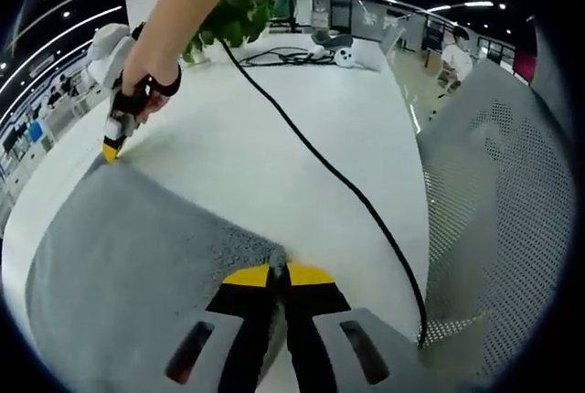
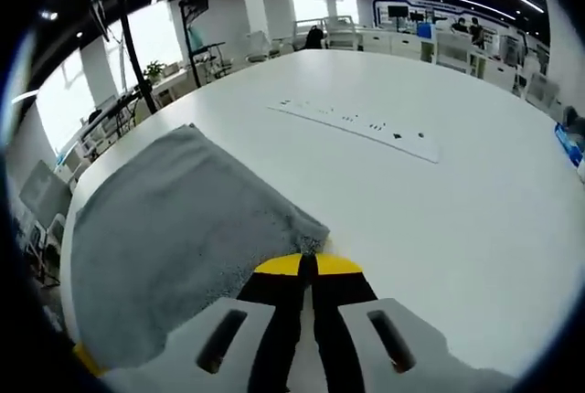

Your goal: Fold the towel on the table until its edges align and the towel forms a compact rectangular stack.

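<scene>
Big open office with strip lights overhead, and we're working at a long white desk (image 2: 439, 219). Our grey towel (image 1: 155, 256) is lying flat on it, spread out near the desk's edge.

From the left gripper view, our left gripper (image 1: 279, 276) has its yellow-tipped fingers pressed together on one corner of the towel, right where the cloth meets the bare desk. Over at the far corner of the towel we see our right gripper (image 1: 111, 148), held in a hand (image 1: 146, 82), with its yellow tip down on the cloth's edge. A black cable (image 1: 338, 178) snakes across the desk from near a leafy plant (image 1: 233, 14) and drops off the near side, just beside a perforated grey chair back (image 1: 498, 219).

From the right gripper view, our right gripper (image 2: 307, 265) also has its fingers closed on a towel (image 2: 174, 228) corner, the cloth running away to the left. Further out on the desk sits a long white power strip (image 2: 361, 123), well apart from the towel.
</scene>
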Available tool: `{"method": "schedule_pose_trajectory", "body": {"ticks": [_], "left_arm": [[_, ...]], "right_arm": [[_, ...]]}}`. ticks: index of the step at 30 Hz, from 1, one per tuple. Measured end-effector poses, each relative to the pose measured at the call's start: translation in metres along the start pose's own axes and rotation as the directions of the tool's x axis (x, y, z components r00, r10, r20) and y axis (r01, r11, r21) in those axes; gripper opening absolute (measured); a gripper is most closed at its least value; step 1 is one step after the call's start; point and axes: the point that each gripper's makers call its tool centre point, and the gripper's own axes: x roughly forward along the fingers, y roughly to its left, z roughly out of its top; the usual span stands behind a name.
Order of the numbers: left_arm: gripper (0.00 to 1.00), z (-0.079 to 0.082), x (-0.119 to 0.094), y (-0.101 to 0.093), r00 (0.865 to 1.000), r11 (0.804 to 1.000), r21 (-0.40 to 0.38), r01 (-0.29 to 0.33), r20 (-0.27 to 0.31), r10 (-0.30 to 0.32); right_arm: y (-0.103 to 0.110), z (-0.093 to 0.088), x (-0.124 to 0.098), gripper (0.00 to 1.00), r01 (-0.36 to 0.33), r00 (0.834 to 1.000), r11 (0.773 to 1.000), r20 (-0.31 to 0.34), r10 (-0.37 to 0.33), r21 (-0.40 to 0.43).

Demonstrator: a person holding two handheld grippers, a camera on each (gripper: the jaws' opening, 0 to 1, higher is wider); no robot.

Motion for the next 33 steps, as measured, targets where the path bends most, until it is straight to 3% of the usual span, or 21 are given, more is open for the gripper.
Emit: {"method": "schedule_pose_trajectory", "body": {"ticks": [8,13,23,25,27,28,33], "left_arm": [[0.04,0.025,0.022,-0.016,0.999,0.997,0.056,0.05,0.014,-0.051],[0.04,0.042,0.036,-0.026,0.997,0.997,0.03,0.066,0.044,-0.067],[0.04,0.052,0.045,-0.033,0.995,0.996,0.043,0.079,0.061,-0.082],[0.04,0.053,0.045,-0.033,0.994,0.996,0.007,0.089,0.063,-0.089],[0.04,0.053,0.044,-0.031,0.991,0.988,-0.106,0.115,0.08,-0.107],[0.04,0.053,0.044,-0.03,0.99,0.985,-0.126,0.118,0.088,-0.107],[0.04,0.055,0.036,-0.033,0.99,0.988,-0.106,0.108,0.097,-0.098]], "right_arm": [[-0.025,-0.016,-0.023,0.0,0.039,0.999,0.999,-0.004,-0.039,0.017],[-0.041,-0.025,-0.037,0.0,0.054,0.998,0.998,-0.007,-0.054,0.013],[-0.052,-0.032,-0.045,0.0,0.059,0.998,0.997,0.012,-0.06,0.054],[-0.052,-0.031,-0.045,0.0,0.061,0.998,0.994,0.016,-0.063,0.089],[-0.051,-0.031,-0.045,0.0,0.065,0.997,0.991,0.026,-0.068,0.117],[-0.051,-0.031,-0.046,0.0,0.064,0.997,0.989,0.029,-0.068,0.135],[-0.049,-0.027,-0.052,0.0,0.052,0.998,0.991,0.03,-0.056,0.126]]}}
